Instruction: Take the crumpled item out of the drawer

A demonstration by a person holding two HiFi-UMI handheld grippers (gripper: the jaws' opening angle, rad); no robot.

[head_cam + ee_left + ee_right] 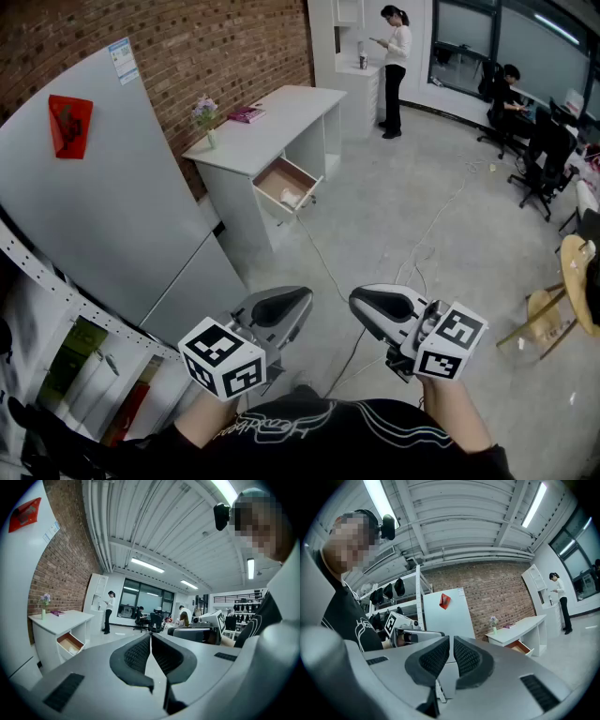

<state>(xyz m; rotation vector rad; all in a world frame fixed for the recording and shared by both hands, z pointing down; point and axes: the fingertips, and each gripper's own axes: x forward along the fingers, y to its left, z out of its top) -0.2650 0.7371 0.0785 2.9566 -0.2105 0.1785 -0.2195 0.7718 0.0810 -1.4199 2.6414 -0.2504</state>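
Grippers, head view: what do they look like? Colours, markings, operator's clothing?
The left gripper and right gripper both have light grey moulded shells with black ribbed pads. Each carries a white cube printed with black square markers: the left cube and the right cube. The person wears a black top with a white line print.

Left tongs (pixel 151 641) closed and empty, open drawer (pixel 69 644) well beyond them.

**A:** Which surface carries the objects?
**B:** The white rectangular desk (pixel 281 112) at the far brick wall. On its top stand a small vase of purple flowers (pixel 208 117), left, and a flat magenta book (pixel 246 114) just right of it.

**A:** And below?
**B:** The open wood-lined drawer (pixel 279 178) holds a crumpled white item (pixel 289 198). A thin pale cable (pixel 323 262) lies on the grey concrete floor (pixel 403 216).
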